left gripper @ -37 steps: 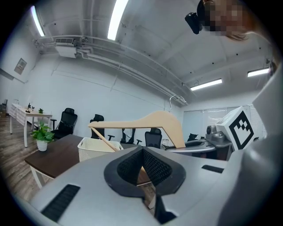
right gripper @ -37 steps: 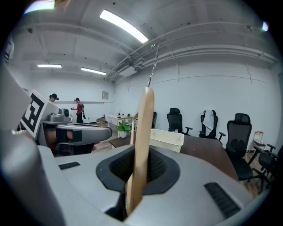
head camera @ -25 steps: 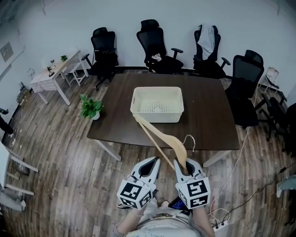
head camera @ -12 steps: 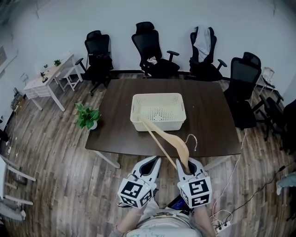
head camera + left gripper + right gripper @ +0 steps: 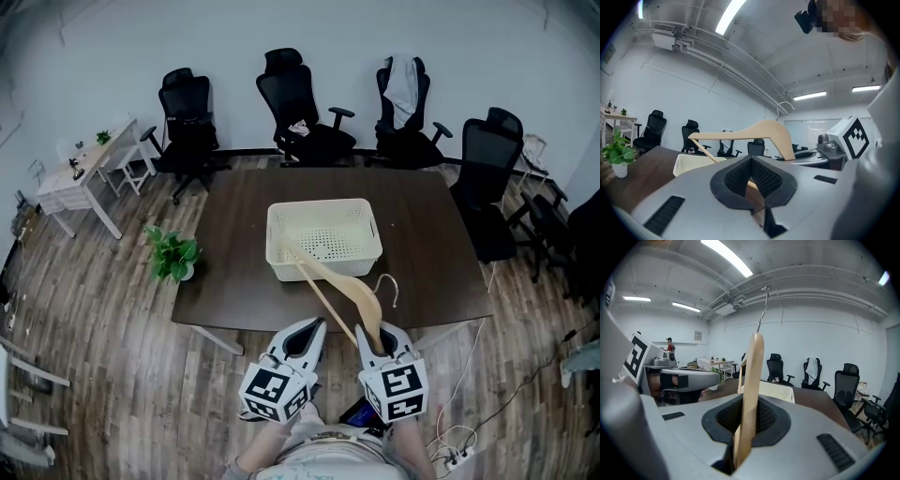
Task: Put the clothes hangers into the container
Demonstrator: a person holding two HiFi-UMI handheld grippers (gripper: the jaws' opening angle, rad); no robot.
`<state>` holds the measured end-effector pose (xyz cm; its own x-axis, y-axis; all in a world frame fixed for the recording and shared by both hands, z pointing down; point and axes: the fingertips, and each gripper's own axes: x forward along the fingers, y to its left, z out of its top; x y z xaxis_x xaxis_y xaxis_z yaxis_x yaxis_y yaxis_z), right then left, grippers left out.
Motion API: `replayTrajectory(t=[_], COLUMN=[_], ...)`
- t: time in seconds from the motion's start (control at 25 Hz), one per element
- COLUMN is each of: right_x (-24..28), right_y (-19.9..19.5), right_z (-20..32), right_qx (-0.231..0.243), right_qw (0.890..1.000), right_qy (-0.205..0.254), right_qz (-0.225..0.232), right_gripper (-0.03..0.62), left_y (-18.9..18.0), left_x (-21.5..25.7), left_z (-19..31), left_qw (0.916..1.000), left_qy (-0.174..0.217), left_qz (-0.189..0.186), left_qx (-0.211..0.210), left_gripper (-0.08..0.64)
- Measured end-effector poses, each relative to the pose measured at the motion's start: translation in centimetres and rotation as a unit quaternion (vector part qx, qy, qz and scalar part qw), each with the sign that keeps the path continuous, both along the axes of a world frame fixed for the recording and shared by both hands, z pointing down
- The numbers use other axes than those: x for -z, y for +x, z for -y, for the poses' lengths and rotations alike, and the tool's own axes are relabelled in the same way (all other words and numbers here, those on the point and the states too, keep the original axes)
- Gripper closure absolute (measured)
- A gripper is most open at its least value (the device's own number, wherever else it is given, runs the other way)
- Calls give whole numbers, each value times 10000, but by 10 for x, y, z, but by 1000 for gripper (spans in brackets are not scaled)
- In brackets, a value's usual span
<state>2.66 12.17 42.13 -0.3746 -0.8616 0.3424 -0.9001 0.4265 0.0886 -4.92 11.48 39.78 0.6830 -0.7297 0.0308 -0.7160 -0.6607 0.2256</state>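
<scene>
Partly within right tool (image 5: 373, 333): hanger (image 5: 352, 284).

Reading this as an office meeting room. Dark brown rectangular wooden table (image 5: 422, 253) at centre, black high-backed swivel office chairs (image 5: 295, 103) ranged along its far and right sides. Small white-topped desk (image 5: 80, 173) near the left wall. Potted green plant (image 5: 172, 255) on the grey-brown wood-plank floor (image 5: 103, 328). I note long fluorescent ceiling strip lights (image 5: 726, 258), plain white walls (image 5: 234, 37), and a white power strip (image 5: 459, 457) with cables at near right.
</scene>
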Motion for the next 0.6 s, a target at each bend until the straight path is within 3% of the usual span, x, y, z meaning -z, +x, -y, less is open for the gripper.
replayTrajectory(t=[0.6], right_x=[-4], right_y=[-27], right_z=[24], right_qx=[-43], right_qw=[10000], right_qy=[-84], right_qz=[-18], right_gripper=[558], left_y=[-30], left_x=[-11], left_z=[19], left_qw=[9999], left_qy=[-168], left_qz=[-7], left_qx=[-5], left_gripper=[549])
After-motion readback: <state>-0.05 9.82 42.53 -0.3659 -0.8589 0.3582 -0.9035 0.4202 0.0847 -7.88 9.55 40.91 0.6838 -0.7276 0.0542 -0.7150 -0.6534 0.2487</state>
